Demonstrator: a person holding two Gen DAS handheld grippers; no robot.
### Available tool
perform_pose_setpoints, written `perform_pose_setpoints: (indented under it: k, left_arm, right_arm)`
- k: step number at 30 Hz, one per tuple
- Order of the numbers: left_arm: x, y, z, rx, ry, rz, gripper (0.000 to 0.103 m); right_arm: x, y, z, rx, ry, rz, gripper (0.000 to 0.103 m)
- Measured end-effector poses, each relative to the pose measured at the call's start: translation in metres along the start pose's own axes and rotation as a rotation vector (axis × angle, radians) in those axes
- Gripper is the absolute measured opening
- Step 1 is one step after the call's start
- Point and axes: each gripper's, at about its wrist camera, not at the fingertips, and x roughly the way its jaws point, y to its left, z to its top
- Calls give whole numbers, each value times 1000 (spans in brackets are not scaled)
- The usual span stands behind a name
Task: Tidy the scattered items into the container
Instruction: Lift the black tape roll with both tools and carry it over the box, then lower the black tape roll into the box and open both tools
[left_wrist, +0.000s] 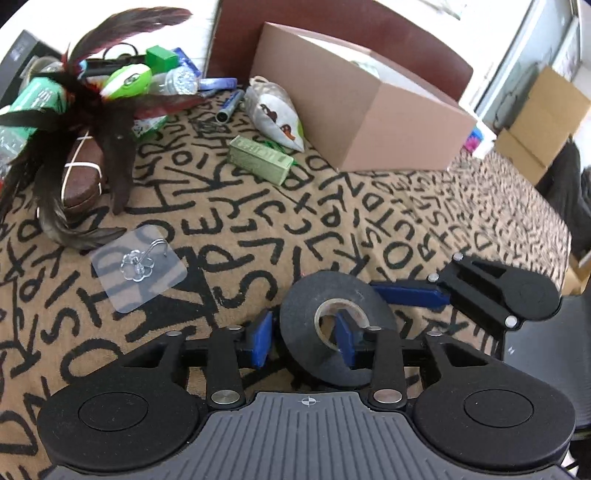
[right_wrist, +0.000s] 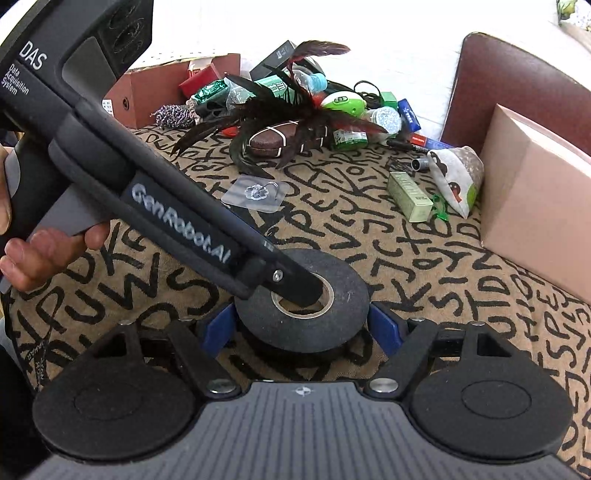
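Slippage is your main risk: the flat black roll of tape (left_wrist: 334, 328) is pinched only through one wall by your left tool (left_wrist: 306, 341), one blue finger (left_wrist: 345, 341) in the core and the other at the outer rim, so a tilt could drop it. Your right tool (right_wrist: 301, 325) stands spread around the roll, pads just beside its rim, low over the letter-patterned counter (right_wrist: 461, 266), well apart from the brown cardboard box (left_wrist: 354, 99).

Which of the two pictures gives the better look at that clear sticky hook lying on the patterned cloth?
The left wrist view. There the clear adhesive hook lies close and unblocked, so its flower-shaped base and metal hook are plain. In the right wrist view the hook is farther off and smaller, just beyond the other gripper's handle.
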Motion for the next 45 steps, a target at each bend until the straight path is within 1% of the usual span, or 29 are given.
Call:
perform_pose_setpoints:
  k: [2, 4, 8, 11, 14, 18, 22, 27, 33, 36, 40, 43, 45]
  left_arm:
    - [1, 0, 0, 0, 0, 1, 52]
    - [2, 0, 0, -2, 0, -5, 55]
    - [5, -4, -2, 37, -2, 6, 55]
    - [6, -9, -1, 65, -1, 35, 53]
    - [1, -12, 5, 54, 3, 37, 52]
    - [-11, -20, 22, 58, -40, 13, 52]
    - [-23, -36, 54, 94, -104, -5, 52]
    - [-32, -59, 104, 137, -193, -33, 52]
    - [-17, -79, 177, 155, -239, -66, 52]
    - [-4, -87, 208, 170, -261, -74, 52]
    - [26, -92, 243, 177, -258, -75, 50]
    - [57, -88, 264, 166, -216, -78, 50]
    - [80, -82, 274, 146, -182, -82, 50]
  right_arm:
    - [-1, 0, -1, 3, 0, 0, 81]
    - [-1, 0, 0, 11, 6, 0, 81]
    - [1, -1, 0, 35, 19, 0, 81]
    - [4, -2, 1, 63, 34, 2, 81]
    - [2, 1, 3, 61, 41, -13, 80]
    - [-13, -3, 10, 61, 10, -31, 80]
    - [-33, -18, 28, 48, -40, -79, 80]
    - [-59, -47, 58, 29, -109, -152, 80]
    - [-75, -94, 99, 6, -162, -246, 80]
    - [-77, -123, 117, -1, -172, -277, 80]
    - [-68, -161, 136, -32, -159, -308, 80]
    - [-50, -184, 142, -65, -126, -327, 80]
    - [-32, -199, 143, -72, -92, -324, 80]
